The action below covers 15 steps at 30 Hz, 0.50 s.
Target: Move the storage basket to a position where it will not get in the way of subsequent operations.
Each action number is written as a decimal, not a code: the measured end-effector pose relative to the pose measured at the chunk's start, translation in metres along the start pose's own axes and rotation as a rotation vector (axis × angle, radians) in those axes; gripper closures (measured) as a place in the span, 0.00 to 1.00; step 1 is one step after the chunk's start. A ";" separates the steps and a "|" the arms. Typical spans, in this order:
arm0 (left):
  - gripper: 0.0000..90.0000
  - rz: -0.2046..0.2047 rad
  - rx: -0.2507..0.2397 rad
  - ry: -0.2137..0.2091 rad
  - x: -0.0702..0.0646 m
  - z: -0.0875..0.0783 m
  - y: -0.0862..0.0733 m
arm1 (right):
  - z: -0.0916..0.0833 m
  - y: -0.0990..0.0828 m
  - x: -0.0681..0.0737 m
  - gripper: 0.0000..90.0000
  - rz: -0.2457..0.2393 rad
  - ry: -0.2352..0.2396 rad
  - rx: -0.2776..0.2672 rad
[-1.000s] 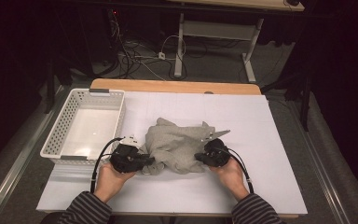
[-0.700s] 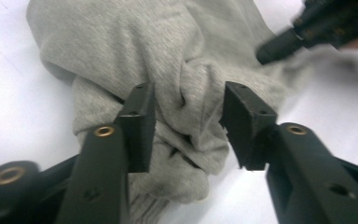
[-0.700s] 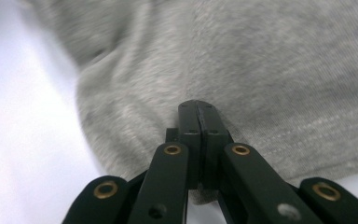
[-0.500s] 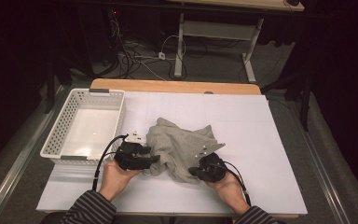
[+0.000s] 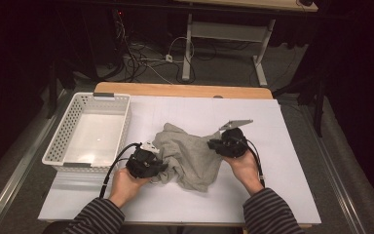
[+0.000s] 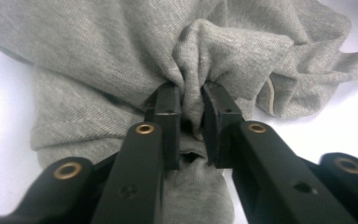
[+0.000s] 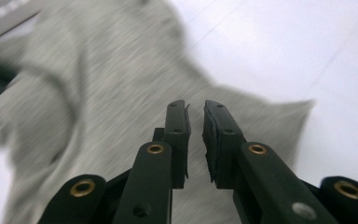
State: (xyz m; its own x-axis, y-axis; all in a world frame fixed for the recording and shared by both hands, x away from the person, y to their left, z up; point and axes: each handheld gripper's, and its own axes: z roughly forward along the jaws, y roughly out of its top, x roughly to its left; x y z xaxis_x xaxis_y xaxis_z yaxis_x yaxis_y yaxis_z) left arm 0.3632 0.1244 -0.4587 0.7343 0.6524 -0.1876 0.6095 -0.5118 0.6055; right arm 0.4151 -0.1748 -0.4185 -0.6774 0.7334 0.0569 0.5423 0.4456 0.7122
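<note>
A crumpled grey knit garment (image 5: 190, 156) lies in the middle of the white table sheet (image 5: 277, 190). My left gripper (image 5: 160, 167) is at the garment's left edge. In the left gripper view its jaws have just been closing, and the left gripper (image 6: 191, 95) now pinches a bunched fold of the grey garment (image 6: 98, 56) between its pads. My right gripper (image 5: 214, 145) hangs over the garment's right side. Its jaws have just been opening. The right gripper (image 7: 196, 106) shows a narrow gap with nothing in it, and the garment (image 7: 93, 93) is blurred below.
A white slotted basket (image 5: 58, 146) stands at the left of the table, close to my left hand. A wooden table edge (image 5: 185, 90) runs along the back. Cables and desk legs are on the floor beyond. Bare white sheet lies to the right of the garment.
The right gripper has come off the cloth and moved up and toward the far side. The left gripper has shifted slightly and shut on a fold. The garment is more bunched up.
</note>
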 end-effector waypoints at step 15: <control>0.76 -0.006 -0.049 0.007 0.001 -0.009 -0.002 | 0.064 0.032 -0.033 0.64 0.059 -0.069 0.175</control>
State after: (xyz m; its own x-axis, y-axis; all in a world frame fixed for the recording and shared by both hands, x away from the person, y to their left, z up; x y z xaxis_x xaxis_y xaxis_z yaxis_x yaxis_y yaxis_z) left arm 0.3594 0.1311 -0.4531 0.7281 0.6596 -0.1863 0.5986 -0.4796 0.6416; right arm 0.4868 -0.1522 -0.4425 -0.6096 0.7916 0.0421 0.6619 0.4791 0.5765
